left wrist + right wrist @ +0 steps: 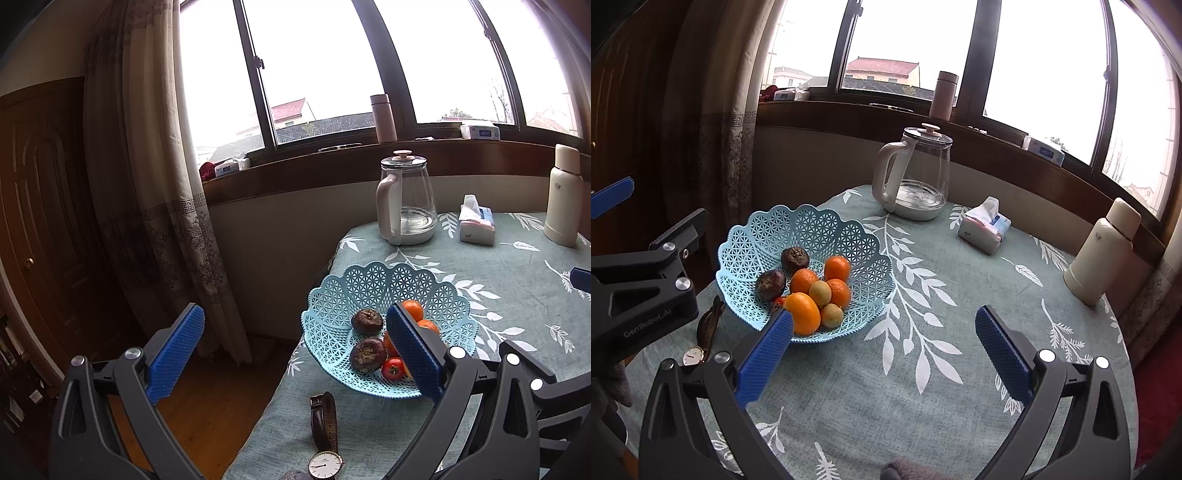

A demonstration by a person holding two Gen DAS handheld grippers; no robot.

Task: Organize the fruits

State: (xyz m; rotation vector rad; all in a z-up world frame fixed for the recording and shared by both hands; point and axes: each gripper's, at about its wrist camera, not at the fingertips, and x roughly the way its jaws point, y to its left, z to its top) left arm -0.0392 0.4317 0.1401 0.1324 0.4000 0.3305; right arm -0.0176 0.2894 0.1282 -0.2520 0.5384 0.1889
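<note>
- Worktop point(960, 369): leaf-print cloth, near edge cut off.
- Basket point(746, 236): holds all the fruits point(812, 291); small red fruit point(392, 368) half hidden.
- Left gripper point(295, 354): spread wide, empty.
- Right gripper point(884, 354): spread wide, empty.
- Watch point(325, 435): partly cropped.

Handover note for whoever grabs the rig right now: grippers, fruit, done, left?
Left gripper: open, empty, raised at the table's near left edge.
Right gripper: open, empty, over bare tablecloth.
Fruit: all seen sits in the blue basket: oranges, two dark fruits, small yellow-green ones, a red one.
Done: no loose fruit visible on the table.
Left: probably nothing; check out-of-view areas. Wristwatch lies beside the basket.
</note>
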